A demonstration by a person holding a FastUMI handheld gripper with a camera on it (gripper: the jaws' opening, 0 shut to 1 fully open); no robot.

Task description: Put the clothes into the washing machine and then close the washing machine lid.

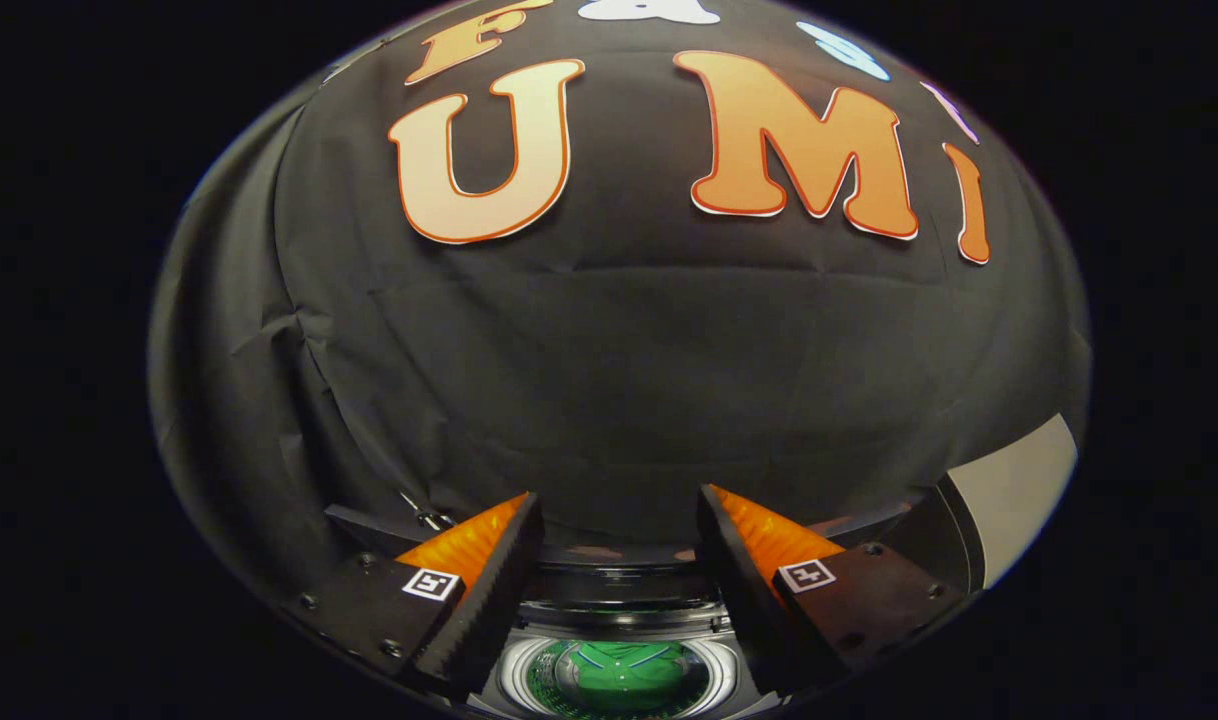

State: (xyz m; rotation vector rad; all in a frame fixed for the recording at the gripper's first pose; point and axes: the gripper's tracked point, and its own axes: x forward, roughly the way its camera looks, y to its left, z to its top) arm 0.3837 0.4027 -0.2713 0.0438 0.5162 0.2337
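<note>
The gripper (619,590) had two wedge-shaped fingers (489,590) with orange outer faces and black inner pads cut in fine saw-tooth ridges, and the gap between them stood wide. Each finger sat on a flat black mounting block (369,610) fastened with small dark screws. A small square black-and-white marker (807,575) was stuck on each block near the finger's base.

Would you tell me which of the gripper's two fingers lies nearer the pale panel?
The right finger; the pale panel stands beyond it, away from the left finger.
</note>
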